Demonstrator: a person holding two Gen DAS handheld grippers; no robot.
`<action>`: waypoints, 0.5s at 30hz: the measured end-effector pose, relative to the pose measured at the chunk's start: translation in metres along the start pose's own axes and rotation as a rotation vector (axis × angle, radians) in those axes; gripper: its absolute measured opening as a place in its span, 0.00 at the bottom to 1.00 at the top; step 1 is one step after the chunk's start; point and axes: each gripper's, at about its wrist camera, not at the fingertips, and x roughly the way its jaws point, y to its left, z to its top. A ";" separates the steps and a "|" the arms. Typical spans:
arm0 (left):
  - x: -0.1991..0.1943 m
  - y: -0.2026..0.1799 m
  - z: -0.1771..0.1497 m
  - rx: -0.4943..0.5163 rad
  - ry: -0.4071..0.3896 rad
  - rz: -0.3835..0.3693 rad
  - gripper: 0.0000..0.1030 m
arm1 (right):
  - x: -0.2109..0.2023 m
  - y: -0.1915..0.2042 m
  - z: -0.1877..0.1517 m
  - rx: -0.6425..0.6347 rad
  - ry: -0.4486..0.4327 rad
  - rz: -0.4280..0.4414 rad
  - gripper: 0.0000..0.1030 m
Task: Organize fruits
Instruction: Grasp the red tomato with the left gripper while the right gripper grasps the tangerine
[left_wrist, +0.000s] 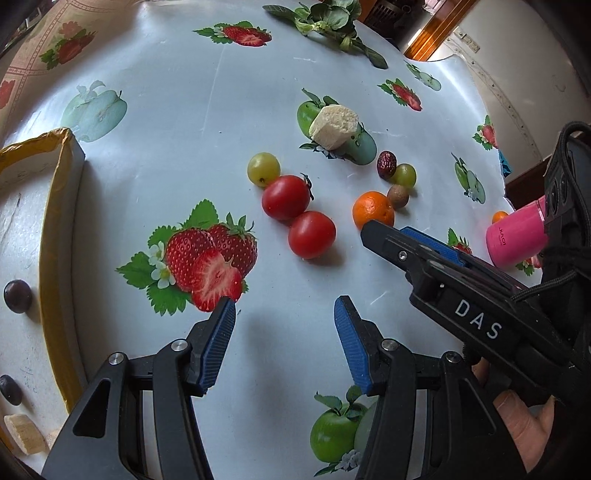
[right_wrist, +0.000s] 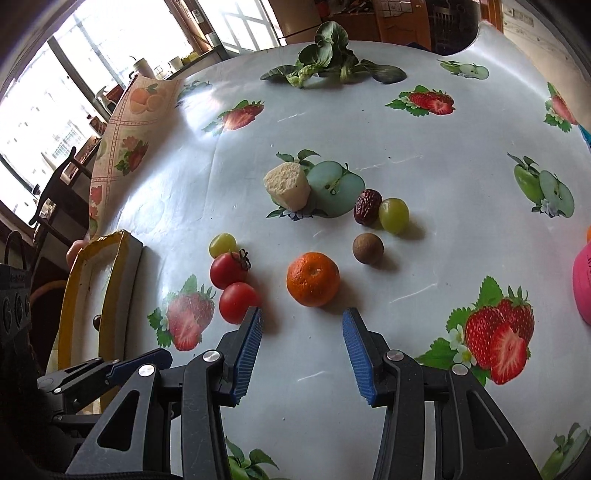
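The white letters "DAS" stand on the black side of the right gripper (left_wrist: 384, 236), as seen from the left wrist camera. The letters are big and easy to read. Just past that gripper there is a pink bottle (left_wrist: 515, 236) lying on its side, and it has small dark letters printed on it. They are turned sideways and too small to read for sure. In the right wrist camera, the edge of the same pink bottle (right_wrist: 583, 286) shows faint marks, but they are too blurry to read. No other words or numbers can be read in either view.
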 end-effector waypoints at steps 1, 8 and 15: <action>0.003 0.000 0.003 -0.002 0.002 -0.003 0.53 | 0.005 -0.001 0.003 0.005 0.004 -0.001 0.45; 0.020 -0.010 0.020 0.020 -0.012 -0.003 0.53 | 0.015 -0.006 0.012 0.002 -0.002 -0.005 0.34; 0.029 -0.025 0.031 0.075 -0.044 0.028 0.28 | -0.024 -0.028 -0.002 0.099 -0.070 0.018 0.34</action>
